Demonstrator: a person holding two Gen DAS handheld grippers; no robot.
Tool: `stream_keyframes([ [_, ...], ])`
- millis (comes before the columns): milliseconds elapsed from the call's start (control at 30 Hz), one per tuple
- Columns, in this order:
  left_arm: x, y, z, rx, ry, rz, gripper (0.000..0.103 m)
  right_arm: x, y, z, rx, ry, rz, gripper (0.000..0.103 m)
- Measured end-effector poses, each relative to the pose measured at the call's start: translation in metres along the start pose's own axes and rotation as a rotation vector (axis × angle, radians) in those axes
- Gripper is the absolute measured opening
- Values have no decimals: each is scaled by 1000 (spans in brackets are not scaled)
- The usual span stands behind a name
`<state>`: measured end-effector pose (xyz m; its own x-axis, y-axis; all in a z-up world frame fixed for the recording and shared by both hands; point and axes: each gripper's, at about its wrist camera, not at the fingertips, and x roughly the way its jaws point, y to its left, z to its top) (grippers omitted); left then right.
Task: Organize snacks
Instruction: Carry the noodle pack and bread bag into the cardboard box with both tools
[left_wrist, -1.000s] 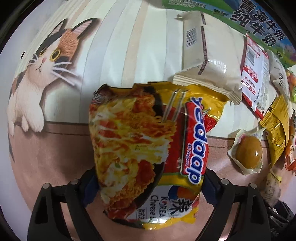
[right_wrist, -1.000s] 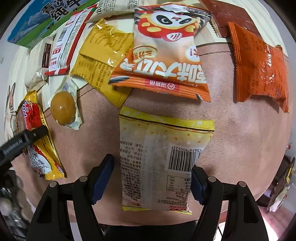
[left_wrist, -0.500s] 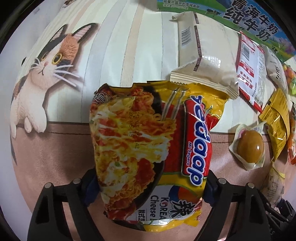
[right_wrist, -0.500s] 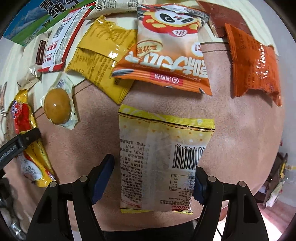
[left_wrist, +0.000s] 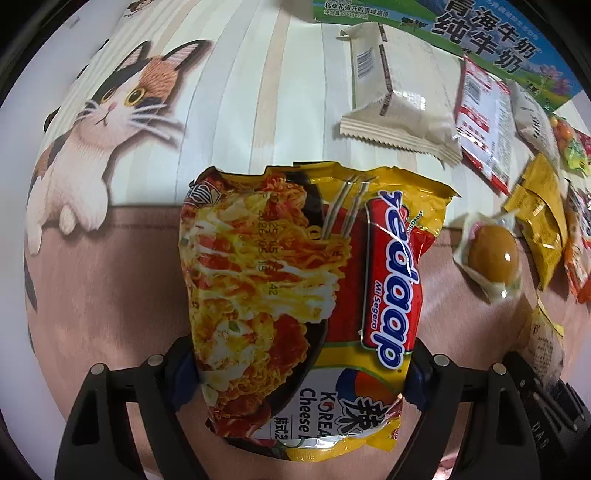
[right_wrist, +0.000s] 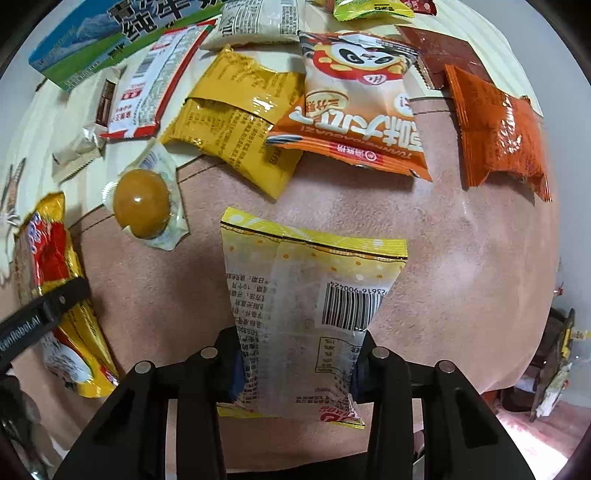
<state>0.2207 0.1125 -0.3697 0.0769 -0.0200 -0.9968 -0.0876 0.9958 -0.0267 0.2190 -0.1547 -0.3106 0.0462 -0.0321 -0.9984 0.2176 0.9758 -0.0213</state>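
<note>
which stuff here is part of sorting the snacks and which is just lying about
In hand:
- noodle packet between the closing left gripper
- yellow snack bag pinched in the right gripper
- loose snacks to sort: packed egg, panda bag, orange packet

Lying about:
- cat-print cloth
- milk carton

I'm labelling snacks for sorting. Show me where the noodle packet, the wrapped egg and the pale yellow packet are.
noodle packet (left_wrist: 295, 295), left wrist view, on its printed front.
wrapped egg (right_wrist: 142, 203), right wrist view, on the brown egg itself.
pale yellow packet (right_wrist: 306, 295), right wrist view, on its back panel.
</note>
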Motion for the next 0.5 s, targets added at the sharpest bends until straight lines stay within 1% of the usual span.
stream_keyframes([
  [133, -10, -5, -10, 14, -2, -10, 85, -19, -11, -4, -7, -9, 53, 41],
  [300, -35, -17, -15, 23, -26, -38, 85, -59, -21, -5, -64, -36, 117, 40],
  [400, -55, -25, -11, 8, -39, -70, 85, -88, -29, 6, -99, -56, 154, 40],
  [500, -79, -37, -1, 3, -75, -89, 85, -112, -42, 18, -126, -73, 201, 40],
])
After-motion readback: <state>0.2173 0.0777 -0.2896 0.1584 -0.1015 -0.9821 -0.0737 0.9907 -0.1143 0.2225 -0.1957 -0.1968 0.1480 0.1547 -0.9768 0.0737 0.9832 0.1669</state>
